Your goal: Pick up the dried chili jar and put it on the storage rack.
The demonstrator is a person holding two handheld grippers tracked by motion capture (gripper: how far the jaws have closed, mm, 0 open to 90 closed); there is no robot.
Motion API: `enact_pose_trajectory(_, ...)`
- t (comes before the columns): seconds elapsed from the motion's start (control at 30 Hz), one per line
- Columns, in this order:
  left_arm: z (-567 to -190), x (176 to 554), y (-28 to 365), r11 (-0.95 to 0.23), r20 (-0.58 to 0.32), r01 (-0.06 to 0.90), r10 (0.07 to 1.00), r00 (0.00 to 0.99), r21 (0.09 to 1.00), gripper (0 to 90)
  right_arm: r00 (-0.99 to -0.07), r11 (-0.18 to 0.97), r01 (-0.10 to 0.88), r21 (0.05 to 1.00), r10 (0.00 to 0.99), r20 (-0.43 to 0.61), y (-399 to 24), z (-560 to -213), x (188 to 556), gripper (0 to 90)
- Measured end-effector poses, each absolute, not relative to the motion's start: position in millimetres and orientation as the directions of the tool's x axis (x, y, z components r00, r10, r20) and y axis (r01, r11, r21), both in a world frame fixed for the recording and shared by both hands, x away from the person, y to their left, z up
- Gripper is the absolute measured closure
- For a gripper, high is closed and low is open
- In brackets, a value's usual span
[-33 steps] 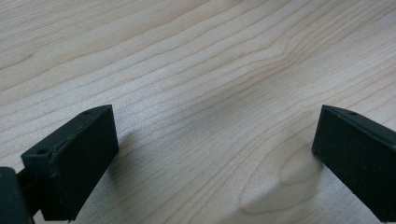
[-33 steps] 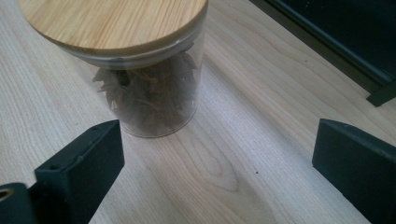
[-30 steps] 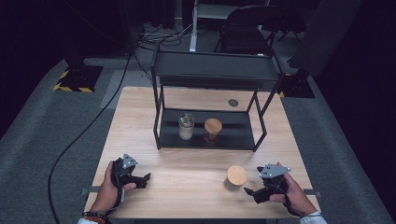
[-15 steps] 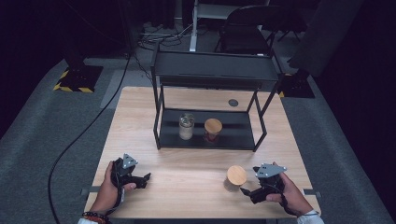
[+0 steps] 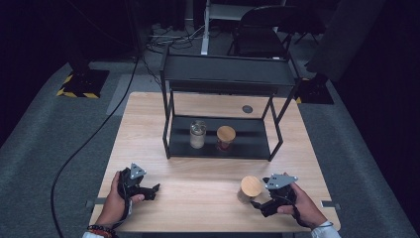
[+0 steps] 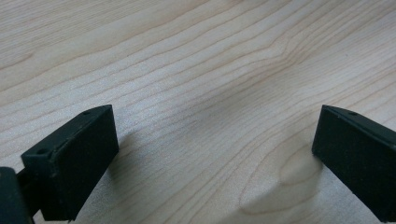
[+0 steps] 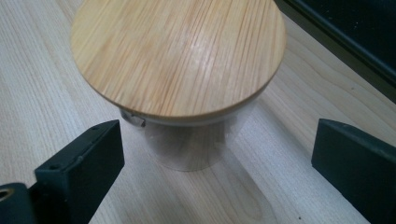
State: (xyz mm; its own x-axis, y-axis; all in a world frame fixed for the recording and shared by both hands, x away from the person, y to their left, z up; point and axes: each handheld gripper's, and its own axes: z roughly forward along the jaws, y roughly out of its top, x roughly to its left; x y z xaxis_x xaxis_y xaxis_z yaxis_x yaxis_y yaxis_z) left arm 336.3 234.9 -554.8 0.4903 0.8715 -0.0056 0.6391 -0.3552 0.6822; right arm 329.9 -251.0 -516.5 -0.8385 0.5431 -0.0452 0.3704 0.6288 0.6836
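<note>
At the lower left of the high view, the left tongs rested low on the wooden surface in the person's left hand, and their jaws stood wide apart with nothing but bare wood grain between them, as the left gripper view made plain. Up in the middle of the frame stood a black metal rack; on its lower shelf a clear glass jar stood just beside a second jar with a wooden lid. A small dark disc lay on the surface behind the rack. Toward the lower right, a glass jar with a bamboo lid stood upright on the surface, in front of the rack. Just to its right the right tongs were held in the right hand. In the right gripper view those jaws gaped open, one on either side of the jar, and touched neither its glass nor its lid.
</note>
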Motion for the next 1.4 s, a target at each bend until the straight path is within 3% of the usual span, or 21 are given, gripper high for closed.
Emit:
enact_pose_trajectory(0.73, -555, 336, 235, -0.354, -0.006, 0.638, 0.872, 0.49, 0.683, 0.1, -0.828, 0.604, 0.415, 0.68, 0.56, 0.007, -228, -516, 339, 4.6)
enact_pose_trajectory(1.17, -555, 336, 235, -0.354, -0.006, 0.639, 0.872, 0.49, 0.683, 0.1, -0.82, 0.584, 0.455, 0.673, 0.569, 0.061, -221, -517, 343, 16.9)
enact_pose_trajectory(1.4, -555, 336, 235, -0.353, -0.007, 0.639, 0.872, 0.489, 0.683, 0.1, -0.827, 0.61, 0.442, 0.657, 0.561, 0.035, -217, -515, 341, 23.1)
